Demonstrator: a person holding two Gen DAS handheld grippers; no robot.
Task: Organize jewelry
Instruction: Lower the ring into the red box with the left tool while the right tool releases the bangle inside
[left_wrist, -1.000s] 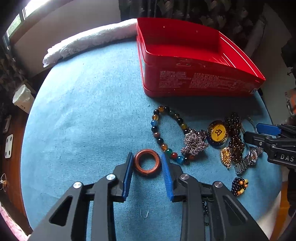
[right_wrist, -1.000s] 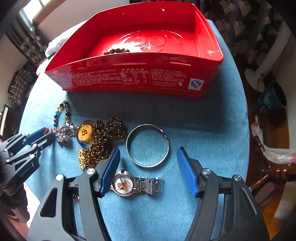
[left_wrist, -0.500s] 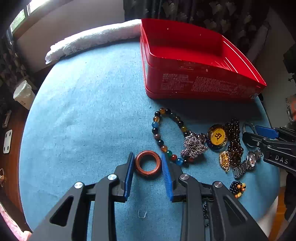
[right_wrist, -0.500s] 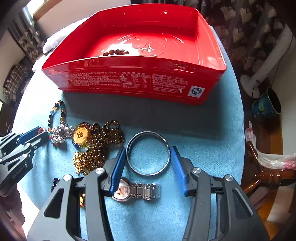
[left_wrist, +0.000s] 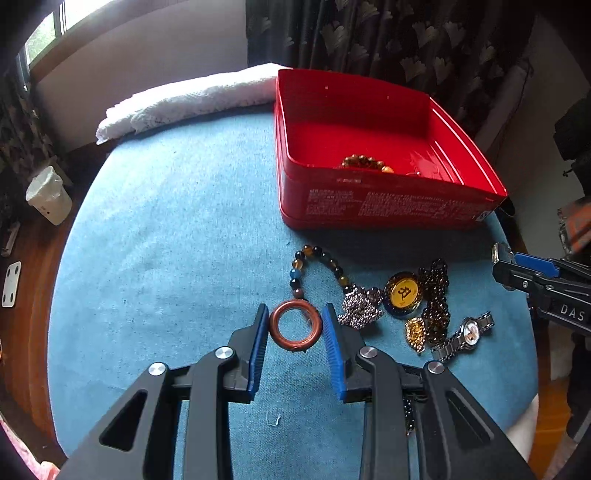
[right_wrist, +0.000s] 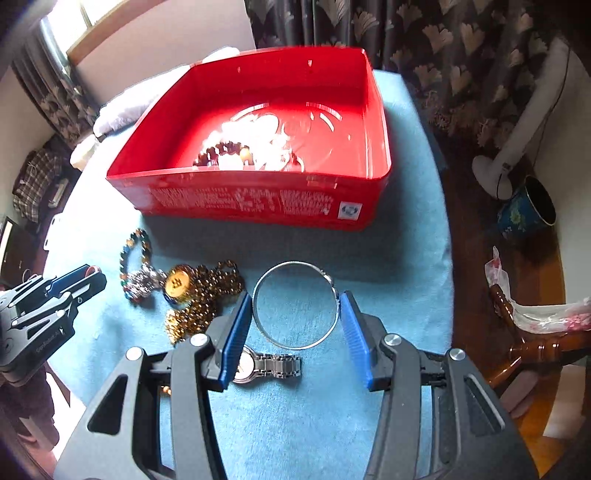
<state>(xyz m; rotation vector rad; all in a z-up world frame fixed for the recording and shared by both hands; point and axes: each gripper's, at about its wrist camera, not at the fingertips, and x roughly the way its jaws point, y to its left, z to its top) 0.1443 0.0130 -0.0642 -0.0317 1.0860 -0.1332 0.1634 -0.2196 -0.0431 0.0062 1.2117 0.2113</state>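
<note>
left gripper (left_wrist: 295, 326): my blue pads clamp the brown-orange round stone ring (left_wrist: 295, 325), lifted flat over the blue cloth table (left_wrist: 166, 258).
right gripper (right_wrist: 295, 319): pads pinch the thin silver metal bangle (right_wrist: 295, 305) side to side, held level.
silver link-band wristwatch (right_wrist: 267, 365): long axis left-right, dial under my left pad, partly hidden.
bead and pendant pile (right_wrist: 184, 291): tangled, hard to sort.
red rectangular tin box (right_wrist: 258, 206): far, open; contents blurred by glare.
</note>
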